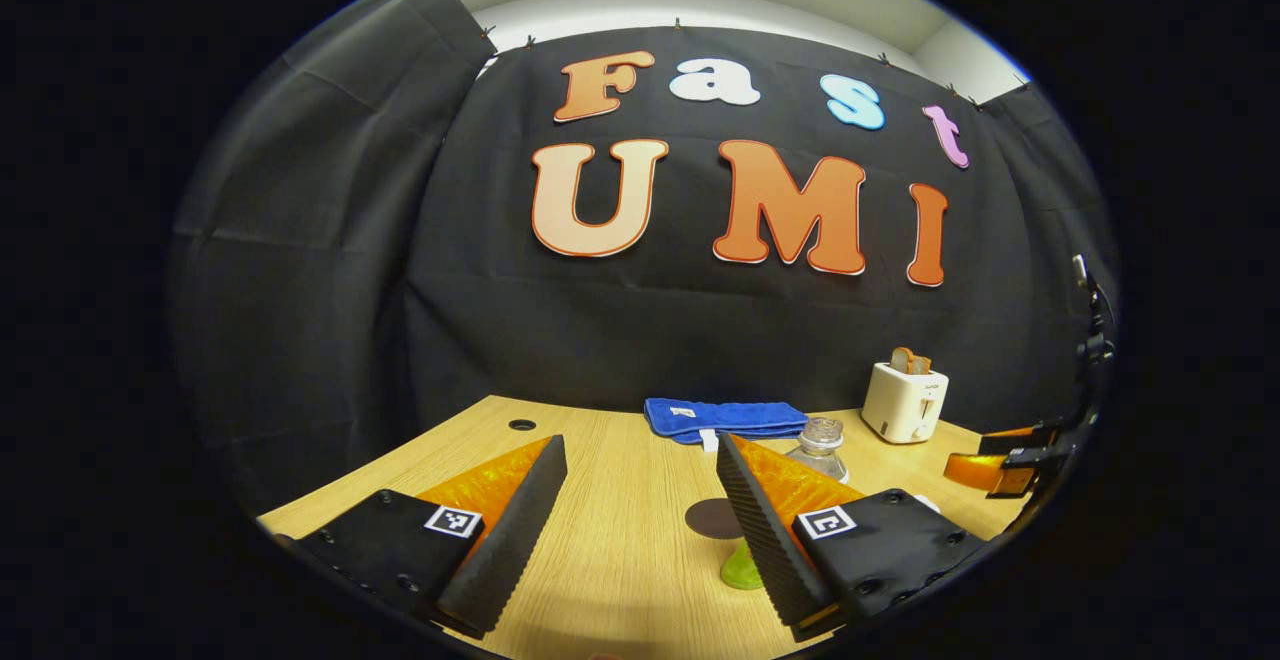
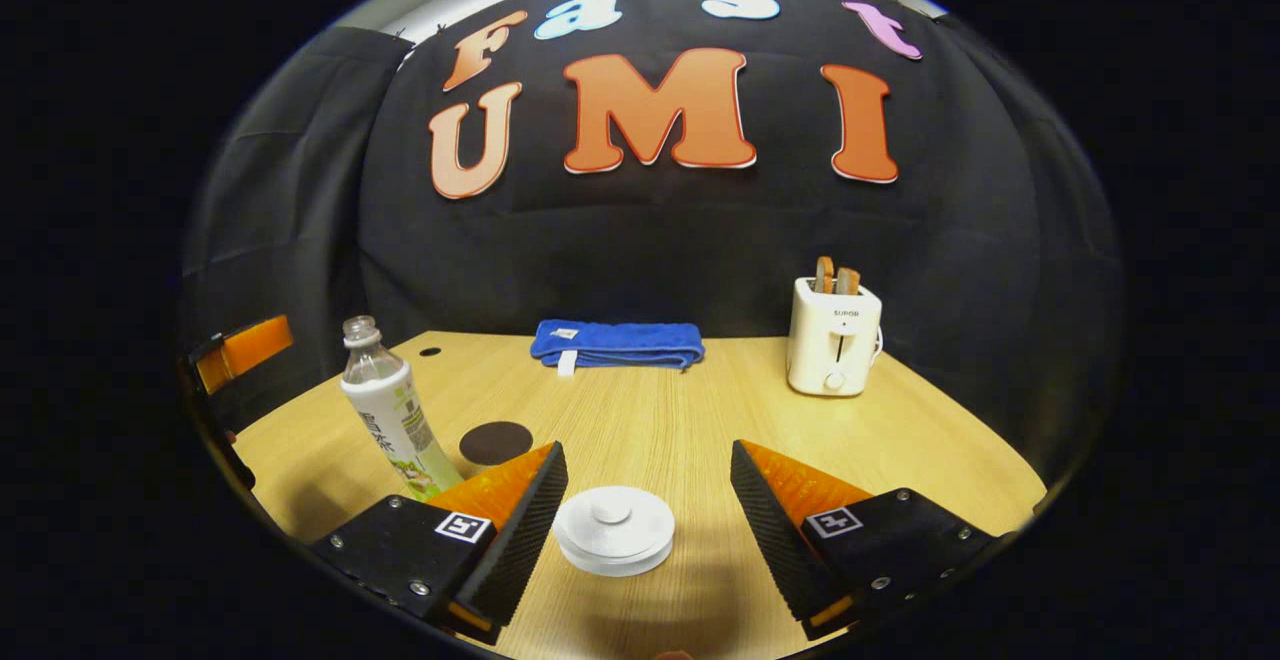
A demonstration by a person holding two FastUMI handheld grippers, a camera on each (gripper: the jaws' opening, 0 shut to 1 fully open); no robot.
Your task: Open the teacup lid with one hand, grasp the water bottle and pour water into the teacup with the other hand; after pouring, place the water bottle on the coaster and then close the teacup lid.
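Our right gripper (image 2: pixel 648 515) hangs wide open over the teacup lid (image 2: pixel 613 530), whose knob sits between the fingers but nearer the left one, so we judge this hand takes the lid. The water bottle (image 2: pixel 392 420) stands upright, cap off, to the near left, with the dark coaster (image 2: pixel 495 442) just beyond it. Our left gripper (image 1: pixel 640 510), also open and empty, faces the bottle (image 1: pixel 820 448) off to its right; the blue towel (image 2: pixel 617 343) and toaster (image 2: pixel 833 337) stand well clear at the far edge.
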